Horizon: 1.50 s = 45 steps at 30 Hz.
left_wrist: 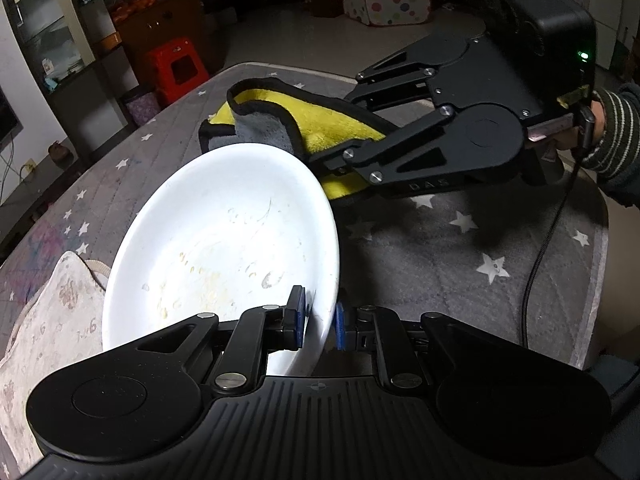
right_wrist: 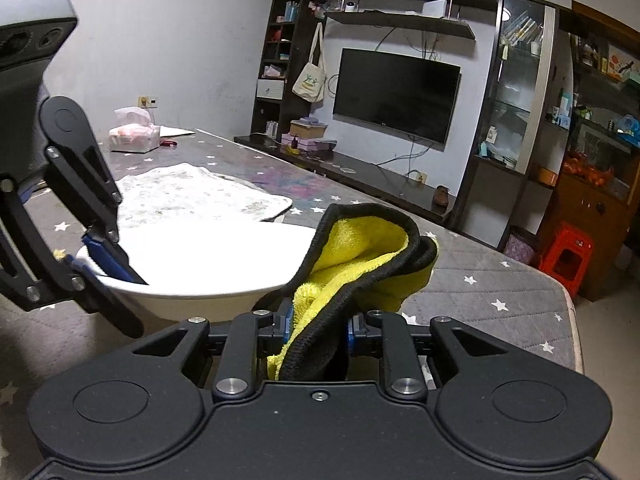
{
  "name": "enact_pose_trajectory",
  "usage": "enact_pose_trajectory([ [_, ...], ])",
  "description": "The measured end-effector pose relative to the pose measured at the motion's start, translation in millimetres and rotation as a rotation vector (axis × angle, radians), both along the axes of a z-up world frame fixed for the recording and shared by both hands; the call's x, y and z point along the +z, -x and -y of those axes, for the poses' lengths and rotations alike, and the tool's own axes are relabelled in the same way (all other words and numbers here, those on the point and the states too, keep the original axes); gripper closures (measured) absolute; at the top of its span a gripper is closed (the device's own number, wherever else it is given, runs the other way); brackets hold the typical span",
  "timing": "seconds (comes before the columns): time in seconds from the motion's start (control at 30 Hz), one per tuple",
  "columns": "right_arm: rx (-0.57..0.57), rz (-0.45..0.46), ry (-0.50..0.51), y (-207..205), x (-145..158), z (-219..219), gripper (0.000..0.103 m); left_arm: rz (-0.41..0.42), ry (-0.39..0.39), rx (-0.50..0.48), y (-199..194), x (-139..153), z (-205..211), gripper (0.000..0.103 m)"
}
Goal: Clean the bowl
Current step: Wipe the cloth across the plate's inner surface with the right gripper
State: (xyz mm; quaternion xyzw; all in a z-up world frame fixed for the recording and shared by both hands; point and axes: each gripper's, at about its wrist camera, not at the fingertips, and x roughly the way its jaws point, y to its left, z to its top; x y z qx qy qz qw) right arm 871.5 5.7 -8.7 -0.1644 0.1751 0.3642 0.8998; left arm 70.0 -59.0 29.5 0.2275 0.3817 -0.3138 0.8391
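Observation:
A white bowl with yellowish food smears inside is tilted up above the table, and my left gripper is shut on its near rim. In the right wrist view the same bowl shows side-on, with the left gripper clamped on its left rim. My right gripper is shut on a yellow cloth with grey backing and black trim. From the left wrist view the cloth hangs just behind the bowl's far rim, held by the right gripper; touching or not, I cannot tell.
The table wears a grey quilted cover with white stars. A pale patterned cloth lies on it beyond the bowl, and a tissue pack sits further back. A person's striped sleeve and a black cable are at right.

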Motion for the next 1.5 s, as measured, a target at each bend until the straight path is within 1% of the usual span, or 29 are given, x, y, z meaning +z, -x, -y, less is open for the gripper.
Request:
enact_pose_trajectory([
  [0.2, 0.014, 0.003, 0.005, 7, 2, 0, 0.078, 0.004, -0.003, 0.003, 0, 1, 2, 0.088],
  [0.33, 0.027, -0.005, 0.003, 22, -2, 4, 0.078, 0.009, -0.004, 0.007, -1, 0, 5, 0.088],
  [0.47, 0.043, -0.01, -0.004, 28, -1, 6, 0.078, 0.01, -0.004, 0.011, -2, 0, 6, 0.088],
  [1.1, 0.038, -0.015, -0.024, 23, -5, 8, 0.078, 0.009, -0.023, -0.011, 7, -2, 0, 0.088],
  [1.37, 0.001, -0.041, -0.02, 9, -9, 6, 0.078, -0.004, -0.045, -0.028, 12, -14, -1, 0.086],
  [1.4, -0.007, -0.052, -0.02, 7, -11, 6, 0.078, -0.007, -0.047, -0.026, 13, -15, 0, 0.086],
  [1.5, -0.049, -0.126, -0.036, -2, -20, 8, 0.078, -0.014, -0.059, -0.024, 15, -21, 2, 0.084],
])
